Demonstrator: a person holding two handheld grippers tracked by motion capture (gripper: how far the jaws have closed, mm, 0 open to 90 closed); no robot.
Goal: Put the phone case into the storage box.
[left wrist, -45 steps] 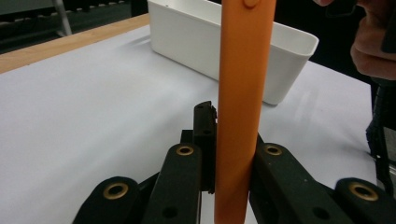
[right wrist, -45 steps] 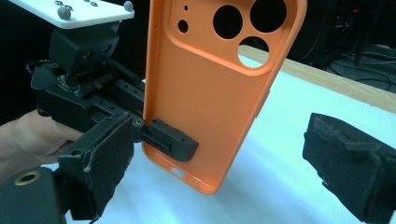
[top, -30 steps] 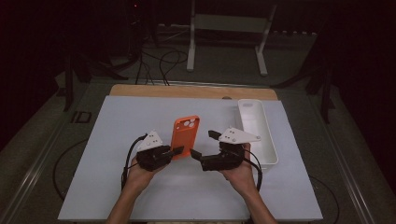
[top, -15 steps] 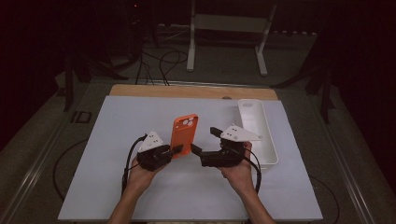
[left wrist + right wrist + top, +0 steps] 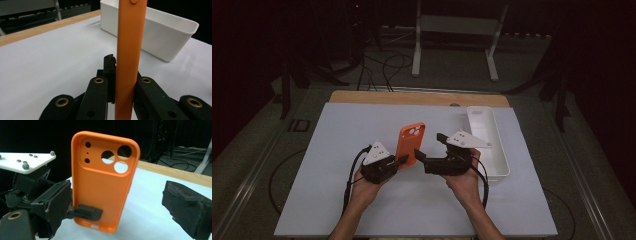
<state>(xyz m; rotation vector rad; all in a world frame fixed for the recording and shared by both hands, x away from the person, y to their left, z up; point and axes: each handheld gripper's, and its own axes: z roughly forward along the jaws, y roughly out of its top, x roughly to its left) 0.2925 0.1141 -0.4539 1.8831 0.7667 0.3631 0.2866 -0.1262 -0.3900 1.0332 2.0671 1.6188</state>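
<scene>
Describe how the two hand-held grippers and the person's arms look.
Both the left gripper and right gripper have boxy black bodies with black fingers, brass-coloured rivets at the linkages, a pale three-cornered plate studded with small knobs on top, and a black cable trailing back. The forearms are bare, with no sleeves.

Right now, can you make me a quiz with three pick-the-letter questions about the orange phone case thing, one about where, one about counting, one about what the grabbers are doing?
1. Where is the long white plastic bin?
A. beside the right gripper, on the white mat
B. on the floor
C. under the left gripper

2. How many round holes does the orange rubbery phone case have in its camera corner?
A. two
B. six
C. ten

3. What is the left gripper doing?
A. lying open on the mat
B. pinching the case's bottom edge
C. holding the bin

Answers: 1 A, the high view shows the bin by that hand. 2 B, the right gripper view shows three big and three small holes. 3 B, its jaws clamp the case upright, while the right gripper's jaws stand apart.
</scene>
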